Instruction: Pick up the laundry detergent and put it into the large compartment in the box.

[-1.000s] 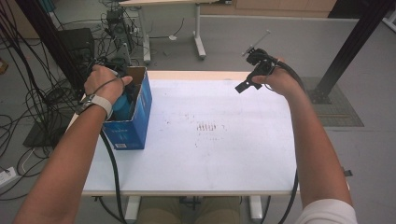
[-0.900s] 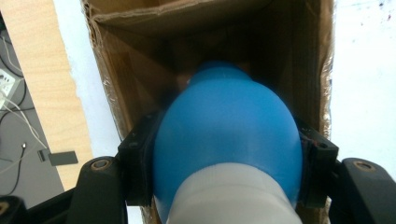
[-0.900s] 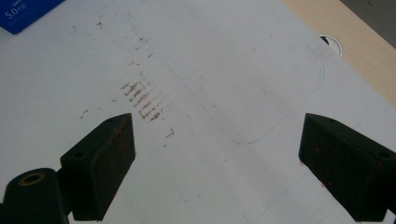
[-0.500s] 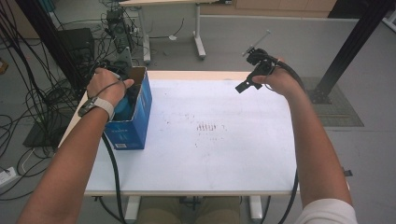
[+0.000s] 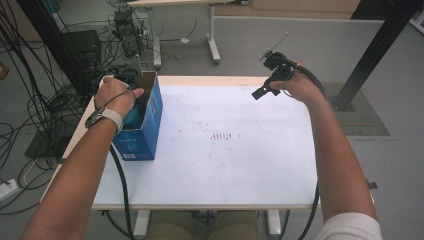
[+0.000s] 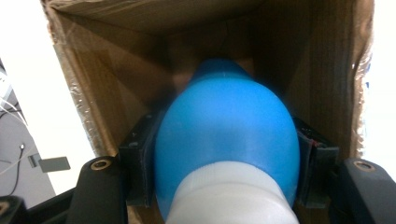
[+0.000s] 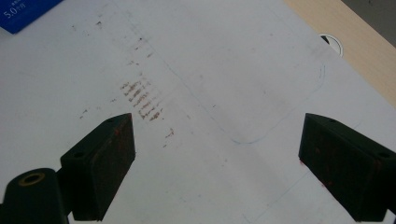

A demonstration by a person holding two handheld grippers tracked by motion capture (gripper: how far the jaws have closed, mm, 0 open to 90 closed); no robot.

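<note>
The left gripper [image 6: 224, 186] pinches a blue-and-white bulb [image 6: 226, 140] inside the open blue cardboard box [image 5: 145, 135] at the table's [image 5: 240, 180] left edge. The right gripper [image 7: 215, 163] hovers above the white tabletop, jaws spread wide with nothing between them.

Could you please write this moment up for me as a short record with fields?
Surface: white table
Box: blue carton, open top, at the table's left edge
Left gripper: inside the carton, shut on a blue bulb with a white end
Right gripper: open, nothing between the jaws, held above the table's far right part
Marks: brown smudges mid-table
</note>
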